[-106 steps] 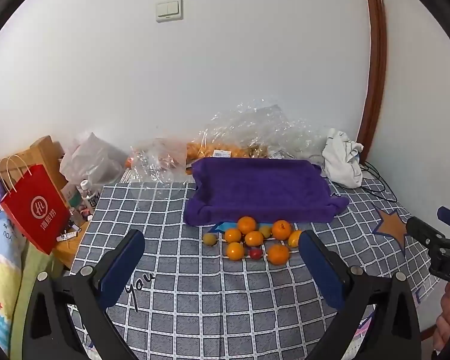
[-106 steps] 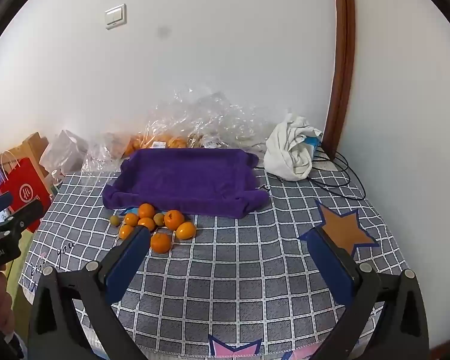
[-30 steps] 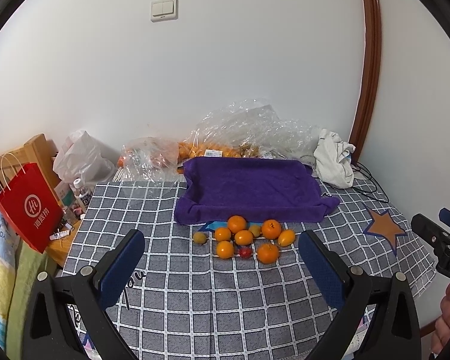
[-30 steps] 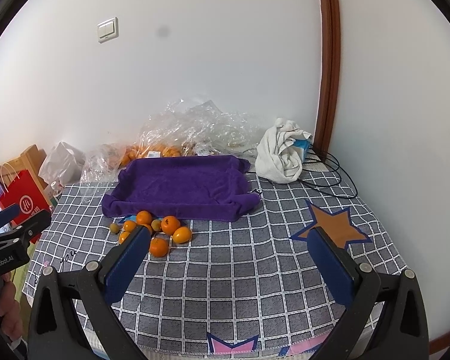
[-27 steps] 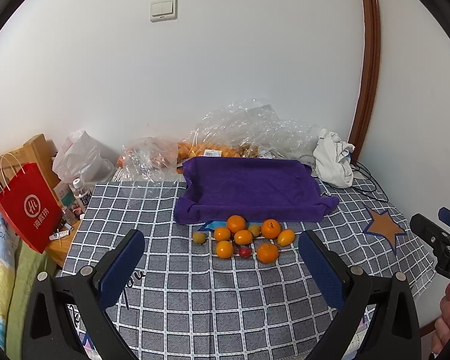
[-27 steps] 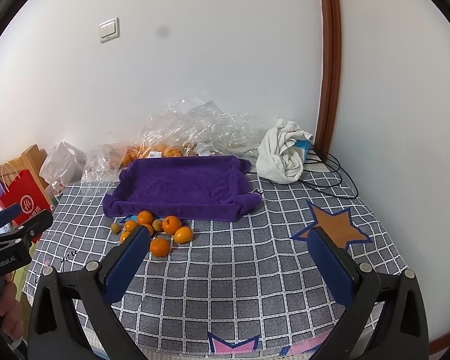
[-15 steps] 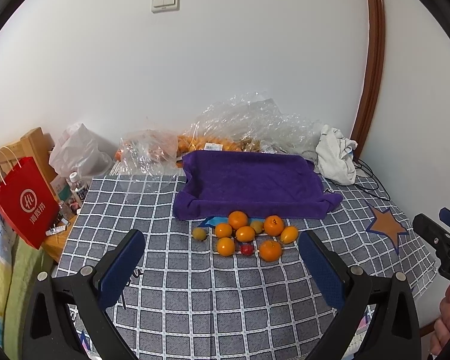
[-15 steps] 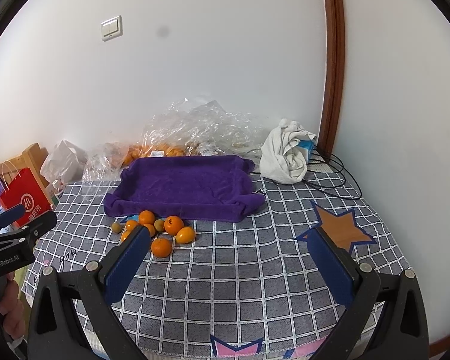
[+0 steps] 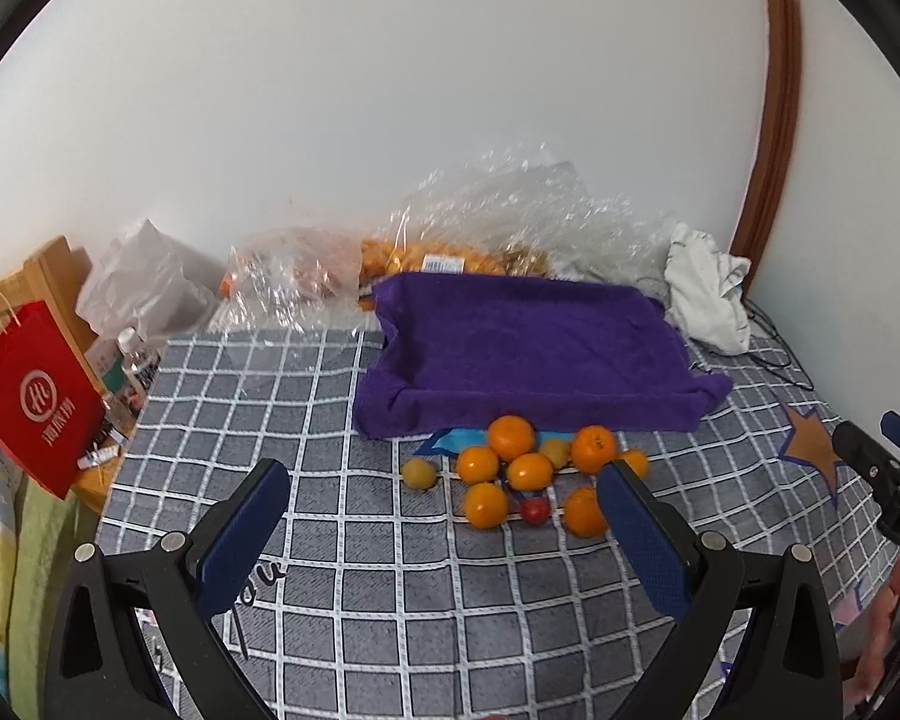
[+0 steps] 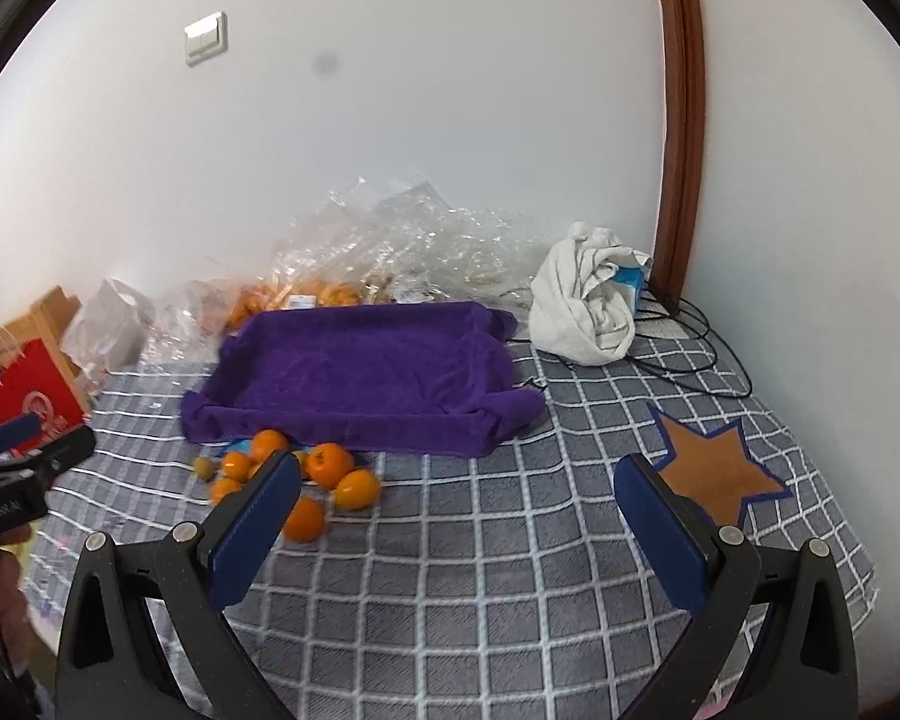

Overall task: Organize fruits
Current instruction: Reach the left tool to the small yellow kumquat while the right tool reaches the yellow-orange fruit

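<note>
Several oranges [image 9: 510, 437] and small yellow fruits [image 9: 419, 473], with one small red fruit [image 9: 534, 509], lie in a cluster on the grey checked cloth [image 9: 342, 516] just in front of a purple towel-lined tray [image 9: 528, 348]. The tray holds nothing. The cluster [image 10: 329, 464] and tray [image 10: 366, 372] also show in the right wrist view. My left gripper [image 9: 444, 525] is open and empty, above the cloth short of the fruit. My right gripper [image 10: 456, 516] is open and empty, to the right of the cluster.
Crumpled clear plastic bags with more oranges [image 9: 426, 258] lie behind the tray against the wall. A white cloth [image 10: 588, 306] and black cables [image 10: 696, 354] sit at the back right. A red paper bag [image 9: 36, 408] and bottles stand off the left edge.
Both grippers have moved forward and lower toward the fruit cluster, which now looks larger. Both stay open and empty. The fruit has not moved.
</note>
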